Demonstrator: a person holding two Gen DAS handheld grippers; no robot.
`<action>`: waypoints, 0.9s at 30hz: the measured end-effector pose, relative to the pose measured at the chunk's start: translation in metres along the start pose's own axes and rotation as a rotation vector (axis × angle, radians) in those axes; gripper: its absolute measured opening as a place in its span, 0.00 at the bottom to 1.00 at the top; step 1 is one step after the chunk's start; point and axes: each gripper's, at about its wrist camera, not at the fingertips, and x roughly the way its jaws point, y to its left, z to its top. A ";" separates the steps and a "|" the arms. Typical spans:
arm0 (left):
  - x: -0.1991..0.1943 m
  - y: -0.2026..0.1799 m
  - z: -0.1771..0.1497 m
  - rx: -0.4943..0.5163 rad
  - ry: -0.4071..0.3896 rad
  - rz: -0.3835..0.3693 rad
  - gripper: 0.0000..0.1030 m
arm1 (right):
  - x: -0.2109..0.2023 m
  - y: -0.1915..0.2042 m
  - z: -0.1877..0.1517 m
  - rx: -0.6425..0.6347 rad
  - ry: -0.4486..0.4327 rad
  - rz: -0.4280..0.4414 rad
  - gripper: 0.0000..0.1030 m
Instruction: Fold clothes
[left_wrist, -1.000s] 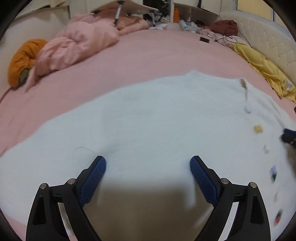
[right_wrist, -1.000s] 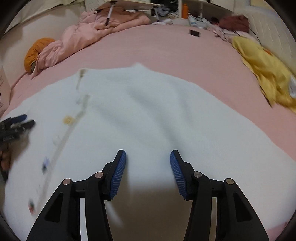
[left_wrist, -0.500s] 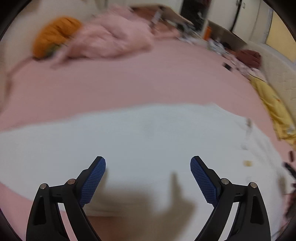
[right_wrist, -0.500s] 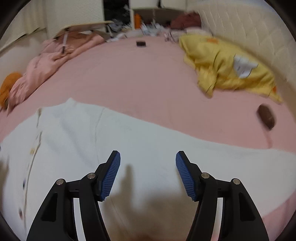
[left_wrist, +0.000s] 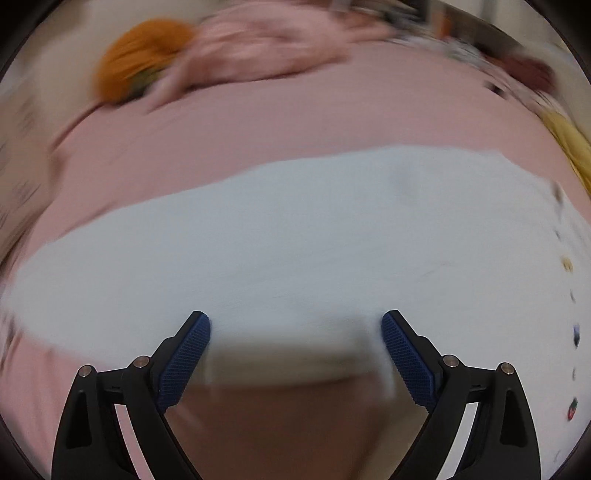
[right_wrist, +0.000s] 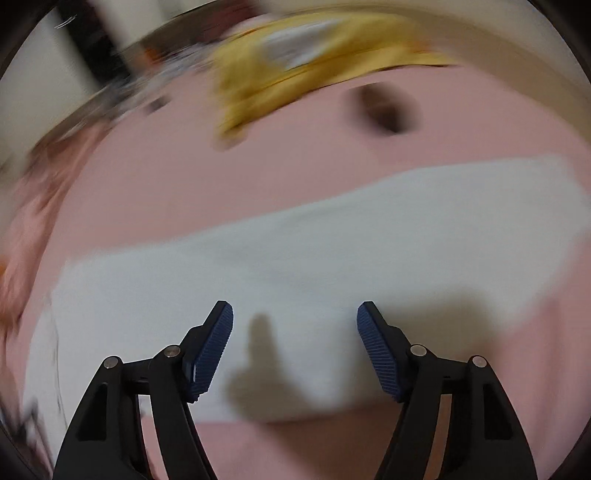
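Left wrist view, badly blurred: orange bundle (left_wrist: 142, 59) far left at the back, beside a heap of pink bedding (left_wrist: 258, 55); white garment (left_wrist: 295, 251) spread flat across the pink bed sheet (left_wrist: 258, 136), small coloured buttons (left_wrist: 567, 264) down its right edge, yellow cloth (left_wrist: 570, 147) at far right. Left gripper (left_wrist: 295, 328) over the garment's near hem, jaws wide apart, nothing held. Right wrist view, also smeared: same white garment (right_wrist: 332, 258) across the sheet, yellow cloth (right_wrist: 295, 70) and a dark brown object (right_wrist: 388, 110) beyond. Right gripper (right_wrist: 294, 319) above the near hem, jaws spread, empty.
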 end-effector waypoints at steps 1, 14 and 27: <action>-0.011 0.018 -0.001 -0.069 -0.012 0.037 0.91 | -0.013 -0.003 0.002 0.031 -0.020 -0.060 0.68; -0.152 -0.036 -0.152 -0.007 0.051 -0.259 0.91 | -0.175 0.147 -0.222 -0.442 -0.038 0.172 0.69; -0.195 -0.101 -0.280 0.052 0.117 -0.377 0.90 | -0.235 0.154 -0.313 -0.550 -0.081 0.235 0.69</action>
